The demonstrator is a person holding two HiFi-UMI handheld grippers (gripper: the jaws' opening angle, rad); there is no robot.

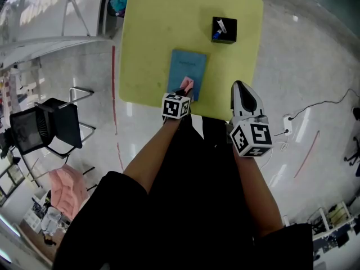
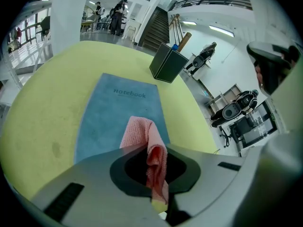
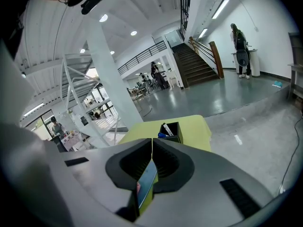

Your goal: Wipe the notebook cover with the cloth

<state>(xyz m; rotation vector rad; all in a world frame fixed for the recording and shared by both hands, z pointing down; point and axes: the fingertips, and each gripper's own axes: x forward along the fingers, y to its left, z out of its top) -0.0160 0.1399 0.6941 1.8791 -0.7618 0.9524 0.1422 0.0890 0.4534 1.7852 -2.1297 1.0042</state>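
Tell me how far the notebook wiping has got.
Done: the cloth is gripped in the left gripper. In hand: it sits on the notebook's near end. Left: likely the cover's stretch toward the printed title. The right gripper is shut and empty.

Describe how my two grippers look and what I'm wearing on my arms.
The left claw and right claw are grey plastic with black pads inside. Each gripper carries a white cube printed with black square markers. The right gripper's body is white with a black panel. The sleeves are black and short.
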